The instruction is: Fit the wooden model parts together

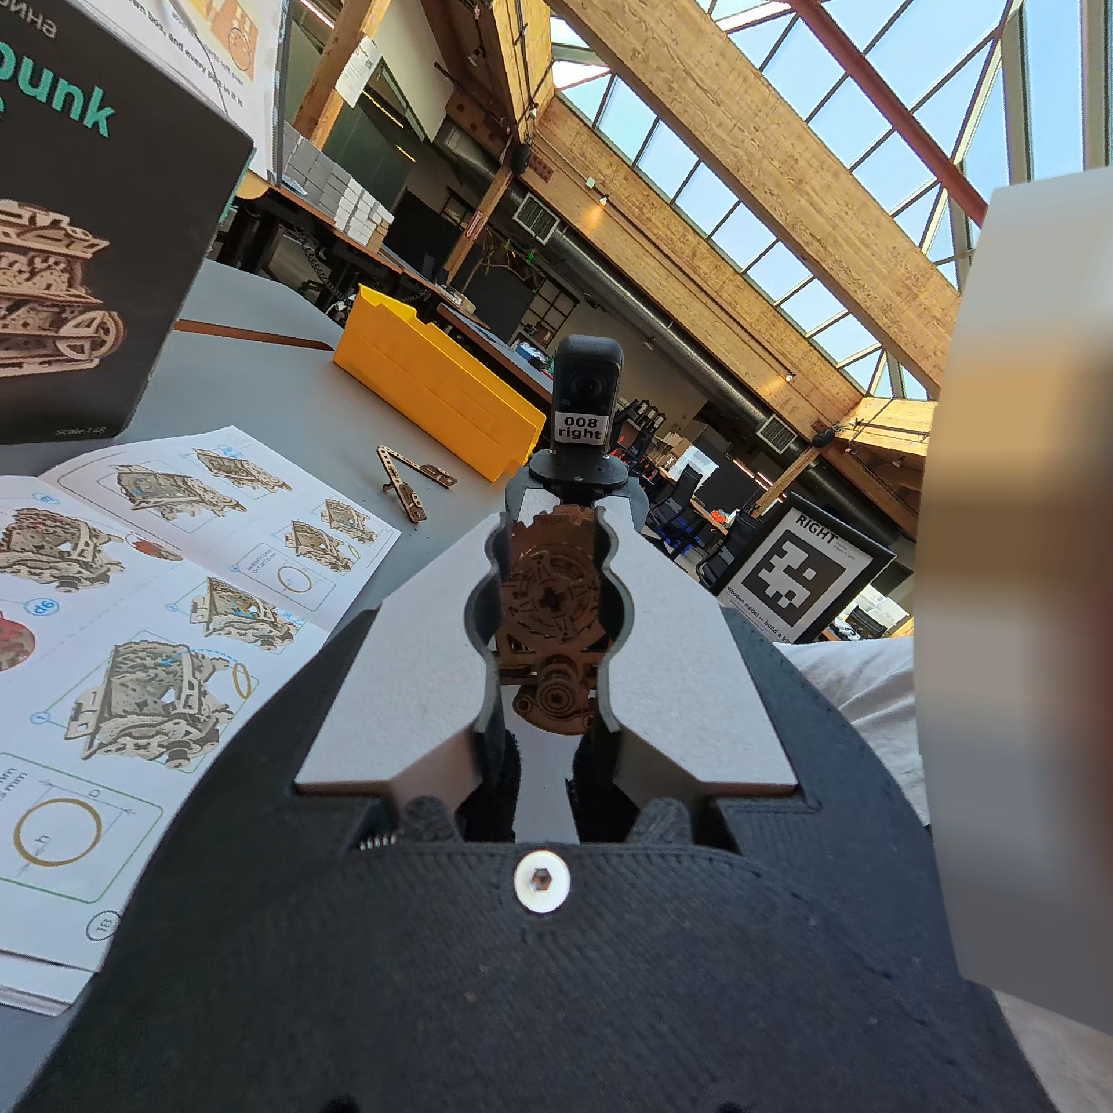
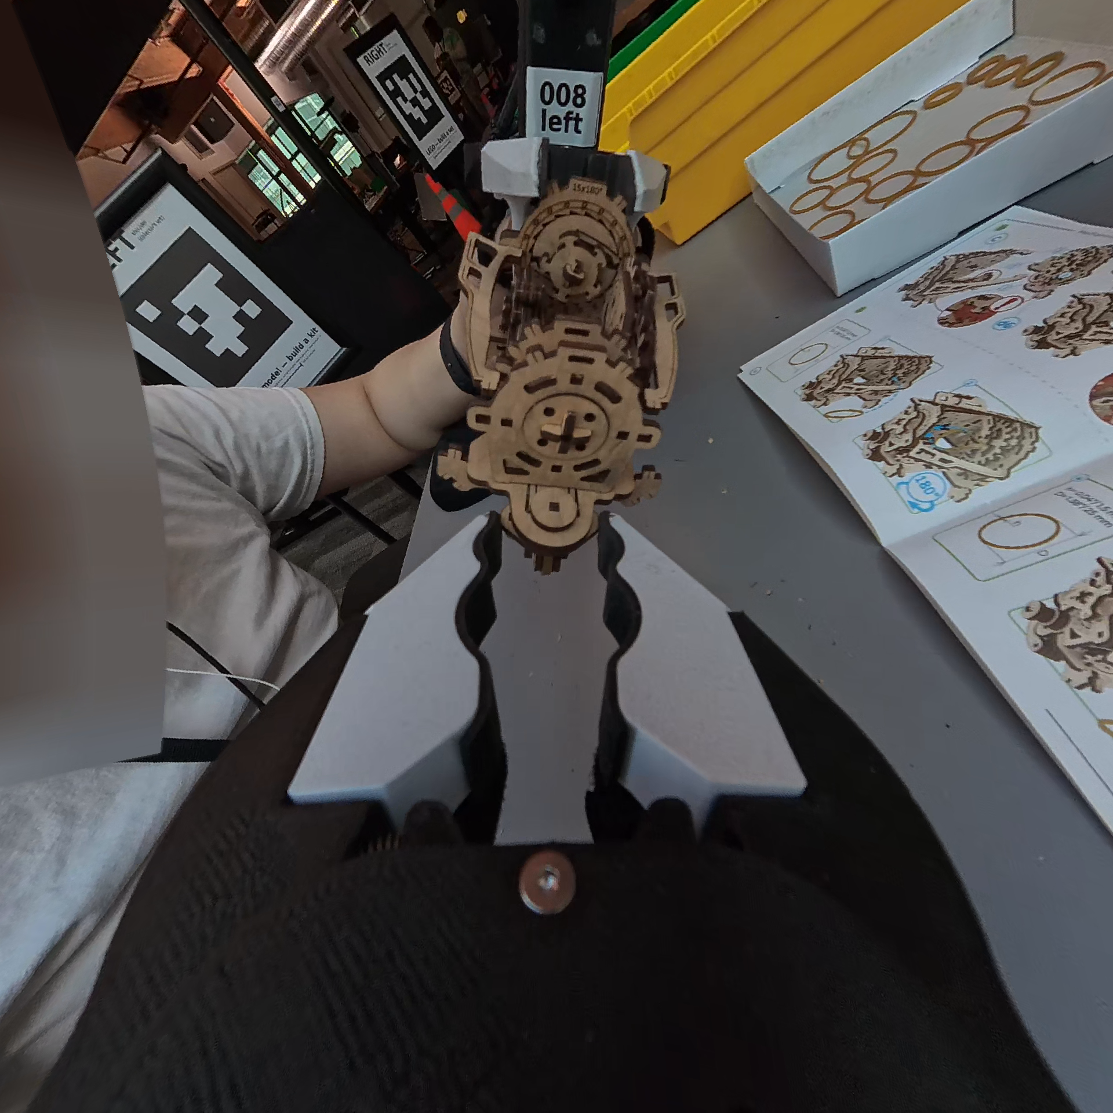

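Wooden model hangs between my facing grippers, left gripper clamped along it, right gripper pinching its lower tip.

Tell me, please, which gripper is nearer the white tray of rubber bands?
Left, probably. The left gripper, clamping the wooden model's far end, sits beside the white tray; the right gripper, gripping the near end, is farther back from it.

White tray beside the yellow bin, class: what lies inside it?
The white tray holds many loose tan rings spread over its floor. Its near wall hides the floor strip just behind it, and the frame edge crops its far end.
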Demonstrator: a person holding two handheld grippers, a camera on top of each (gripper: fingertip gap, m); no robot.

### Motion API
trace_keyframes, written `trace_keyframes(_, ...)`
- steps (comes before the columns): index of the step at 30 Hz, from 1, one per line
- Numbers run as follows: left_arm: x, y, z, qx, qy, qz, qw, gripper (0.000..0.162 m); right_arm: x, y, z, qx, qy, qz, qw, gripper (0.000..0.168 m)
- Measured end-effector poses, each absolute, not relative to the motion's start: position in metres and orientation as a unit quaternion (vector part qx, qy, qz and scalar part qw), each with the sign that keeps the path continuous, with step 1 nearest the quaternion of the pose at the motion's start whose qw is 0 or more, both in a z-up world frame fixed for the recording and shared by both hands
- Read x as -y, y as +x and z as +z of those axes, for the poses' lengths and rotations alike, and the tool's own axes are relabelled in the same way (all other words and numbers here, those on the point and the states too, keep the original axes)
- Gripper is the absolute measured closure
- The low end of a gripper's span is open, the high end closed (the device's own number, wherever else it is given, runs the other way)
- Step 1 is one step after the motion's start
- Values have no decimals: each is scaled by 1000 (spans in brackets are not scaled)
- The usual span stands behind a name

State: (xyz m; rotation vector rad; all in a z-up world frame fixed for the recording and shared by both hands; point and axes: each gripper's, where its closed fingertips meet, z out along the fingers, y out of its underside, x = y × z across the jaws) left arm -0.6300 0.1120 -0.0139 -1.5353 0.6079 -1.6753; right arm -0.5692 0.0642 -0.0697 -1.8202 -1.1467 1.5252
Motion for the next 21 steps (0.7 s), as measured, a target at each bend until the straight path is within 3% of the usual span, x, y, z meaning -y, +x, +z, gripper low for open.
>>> trace_keyframes(21,-113,-635,-6,-224,-592,-667,393,138,-71,-567,-58,415,-651,565,293,137)
